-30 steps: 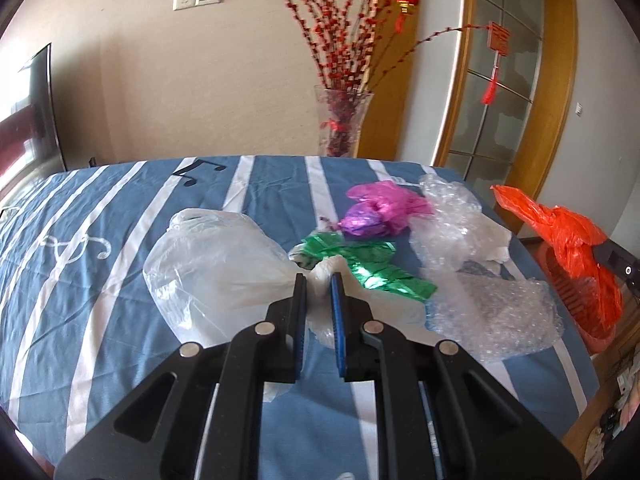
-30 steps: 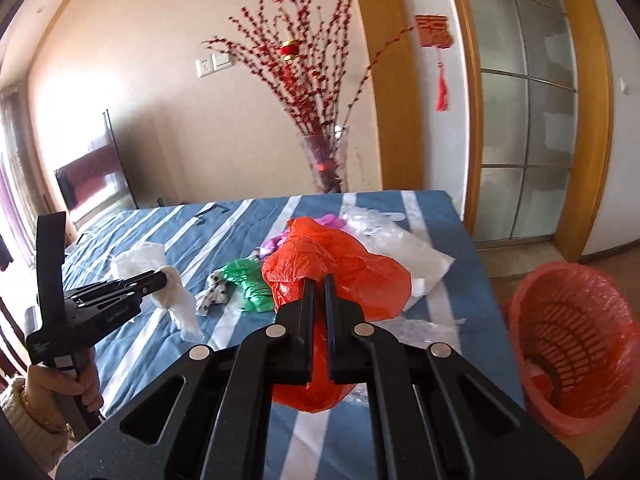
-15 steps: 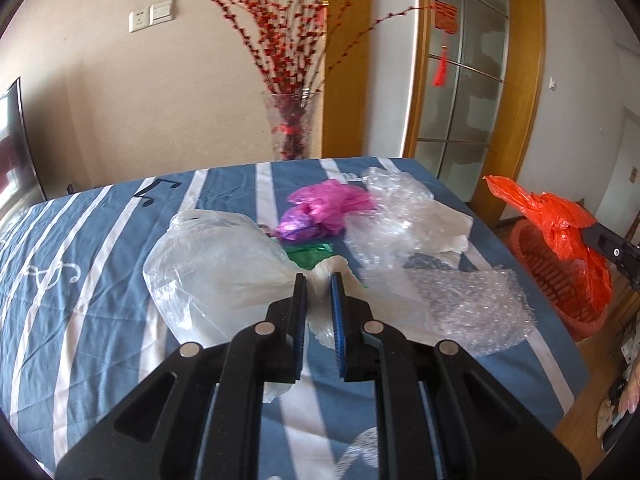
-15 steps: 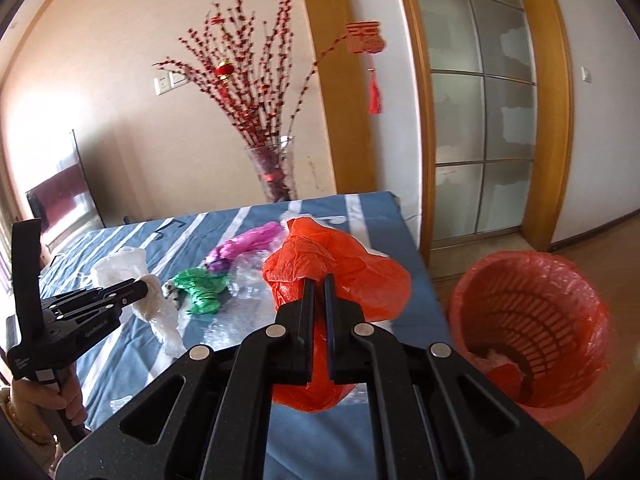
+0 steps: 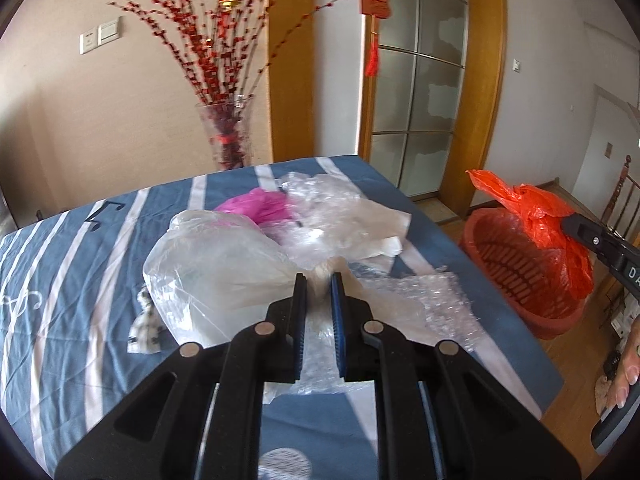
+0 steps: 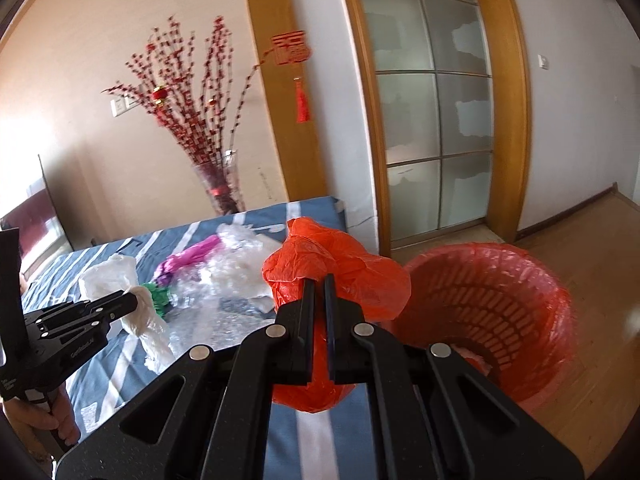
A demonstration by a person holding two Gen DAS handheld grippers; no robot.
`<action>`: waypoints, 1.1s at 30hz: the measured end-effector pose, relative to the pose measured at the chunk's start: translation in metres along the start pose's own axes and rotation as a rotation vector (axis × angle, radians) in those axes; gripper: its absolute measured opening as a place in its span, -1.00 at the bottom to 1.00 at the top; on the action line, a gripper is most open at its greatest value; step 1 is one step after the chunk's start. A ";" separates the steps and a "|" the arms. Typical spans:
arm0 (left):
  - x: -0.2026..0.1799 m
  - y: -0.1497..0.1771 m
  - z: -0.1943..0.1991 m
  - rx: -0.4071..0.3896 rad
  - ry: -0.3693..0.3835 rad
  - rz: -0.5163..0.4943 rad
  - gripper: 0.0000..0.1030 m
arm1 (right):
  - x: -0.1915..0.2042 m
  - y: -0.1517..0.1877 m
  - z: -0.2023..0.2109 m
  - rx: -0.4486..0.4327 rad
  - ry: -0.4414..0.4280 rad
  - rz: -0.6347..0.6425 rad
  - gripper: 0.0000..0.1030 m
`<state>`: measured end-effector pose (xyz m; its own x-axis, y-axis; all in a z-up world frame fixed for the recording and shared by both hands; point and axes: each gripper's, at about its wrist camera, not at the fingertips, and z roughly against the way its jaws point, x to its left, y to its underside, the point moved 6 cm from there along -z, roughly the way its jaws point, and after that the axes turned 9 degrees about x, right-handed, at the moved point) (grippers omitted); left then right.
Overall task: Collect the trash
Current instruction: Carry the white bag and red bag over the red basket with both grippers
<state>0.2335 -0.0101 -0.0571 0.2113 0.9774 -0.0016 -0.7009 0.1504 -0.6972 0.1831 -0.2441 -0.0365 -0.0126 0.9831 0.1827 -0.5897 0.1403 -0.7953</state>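
The right tool (image 6: 318,280) is pinched shut on the orange bag (image 6: 340,276). It grips the bag near its top, so the rest puffs out and hangs loose under the fingers. I think it is held this way so it can swing over to the bin (image 6: 492,300) and drop in. The bag is in the air by the counter's (image 6: 320,432) edge, close to the bin but not over it yet, as far as I can tell. The tool tips down a little and points out past the edge.

The left tool (image 5: 318,284) is almost shut too. Its blue pads (image 5: 338,320) squeeze the twisted neck of the clear bag (image 5: 216,268). The neck is thin, so it is the easy part to grab. The big soft part of the bag bulges out to the left, just above the cloth. This tool leans down more. From the right camera it sits low on the left, with a hand (image 6: 44,420) around its grip.

More trash lies on the counter past the clear bag: bubble wrap (image 5: 436,300), a crinkly clear sheet (image 5: 336,212), a pink bag (image 5: 260,204) and a bit of green foil (image 6: 158,296). A small spotted scrap (image 5: 146,324) lies by the clear bag.

The bin stands on the floor beside the counter. It has a red liner and looks nearly empty.

Far back, a vase (image 5: 228,136) holds red branches.
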 end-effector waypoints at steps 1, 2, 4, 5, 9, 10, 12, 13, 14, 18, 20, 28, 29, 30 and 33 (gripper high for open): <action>-0.004 -0.001 -0.001 0.000 0.004 -0.005 -0.75 | -0.004 0.000 0.000 -0.003 0.008 -0.006 -0.90; -0.009 -0.002 -0.002 0.000 0.009 -0.010 -0.75 | -0.009 -0.001 0.000 -0.006 0.017 -0.012 -0.90; -0.019 -0.006 -0.005 0.003 0.023 -0.020 -0.75 | -0.016 -0.001 0.001 -0.011 0.030 -0.022 -0.90; -0.022 -0.006 -0.006 0.003 0.028 -0.023 -0.75 | -0.021 -0.001 0.001 -0.014 0.039 -0.029 -0.90; -0.043 -0.011 -0.012 0.005 0.053 -0.050 -0.75 | -0.038 0.000 0.000 -0.021 0.063 -0.054 -0.90; -0.047 -0.012 -0.013 0.005 0.057 -0.055 -0.75 | -0.042 0.000 0.000 -0.022 0.067 -0.063 -0.90; -0.057 -0.015 -0.016 0.006 0.070 -0.068 -0.75 | -0.051 0.001 0.000 -0.022 0.076 -0.075 -0.90; -0.063 -0.016 -0.017 0.006 0.077 -0.075 -0.75 | -0.055 0.001 -0.001 -0.022 0.081 -0.081 -0.90; -0.068 -0.017 -0.018 0.006 0.083 -0.082 -0.75 | -0.060 0.002 -0.001 -0.022 0.086 -0.089 -0.90; -0.088 -0.020 -0.022 0.008 0.122 -0.101 -0.75 | -0.075 0.002 -0.002 -0.023 0.101 -0.112 -0.90; -0.099 -0.023 -0.025 0.009 0.150 -0.107 -0.75 | -0.084 0.002 -0.002 -0.024 0.108 -0.127 -0.90; -0.135 -0.032 -0.036 0.010 0.248 -0.125 -0.75 | -0.113 0.002 -0.005 -0.032 0.133 -0.174 -0.90; -0.140 -0.034 -0.038 0.012 0.257 -0.129 -0.75 | -0.116 0.002 -0.005 -0.033 0.136 -0.181 -0.90; -0.144 -0.035 -0.039 0.013 0.264 -0.132 -0.75 | -0.119 0.002 -0.005 -0.034 0.138 -0.186 -0.90; -0.159 -0.037 -0.044 0.014 0.289 -0.147 -0.75 | -0.129 0.003 -0.005 -0.036 0.143 -0.205 -0.90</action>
<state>0.2555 -0.1771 -0.0624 0.4944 0.8626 -0.1067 -0.6574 0.2908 -0.6951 0.1869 -0.3697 -0.0656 0.2200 0.9401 0.2605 -0.5391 0.3397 -0.7707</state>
